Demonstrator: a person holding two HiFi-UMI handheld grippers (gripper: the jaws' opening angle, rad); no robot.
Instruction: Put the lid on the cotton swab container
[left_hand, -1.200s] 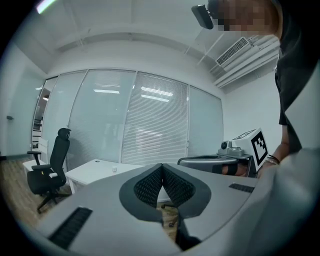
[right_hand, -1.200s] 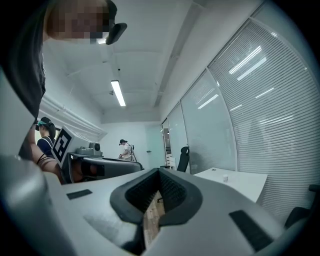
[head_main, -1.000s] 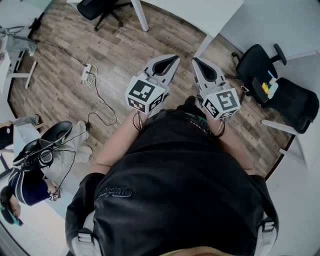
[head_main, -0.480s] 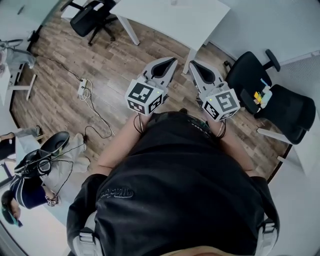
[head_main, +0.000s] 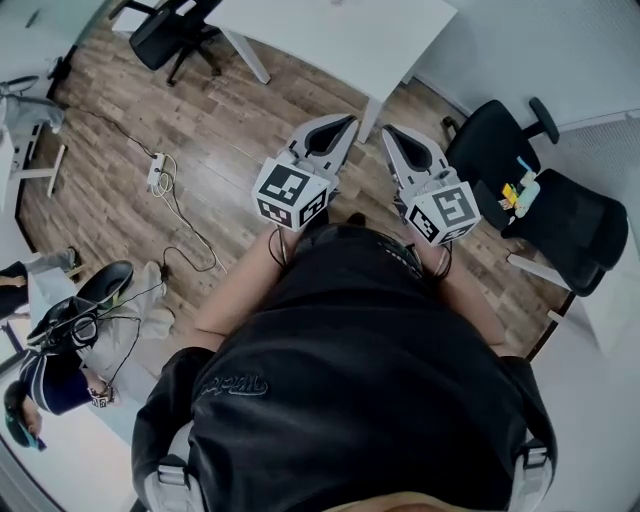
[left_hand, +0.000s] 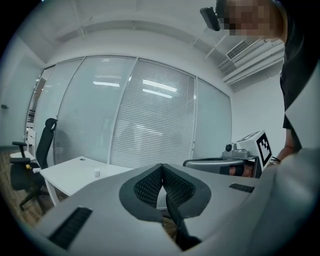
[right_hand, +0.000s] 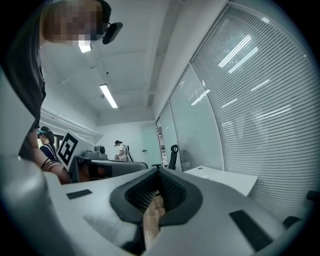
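Both grippers are held out side by side at waist height over the wooden floor. My left gripper (head_main: 345, 120) is shut with nothing between its jaws, and so is my right gripper (head_main: 392, 128). In the left gripper view the shut jaws (left_hand: 161, 166) point level at a white table (left_hand: 70, 172), where a small white container (left_hand: 96, 173) stands far off. The right gripper view shows its shut jaws (right_hand: 158, 170) and the same table (right_hand: 225, 179) with a tiny dark spot (right_hand: 200, 168) on it, too small to identify. No lid can be made out.
The white table (head_main: 330, 40) lies ahead. Black office chairs stand at the right (head_main: 500, 140) and the far left (head_main: 165, 25). A power strip with cable (head_main: 157, 172) lies on the floor. A person (head_main: 60, 340) sits at the left. Glass walls with blinds stand behind.
The white table has come nearer and fills more of the head view's top. Both grippers stay shut, side by side, carried forward with the body.
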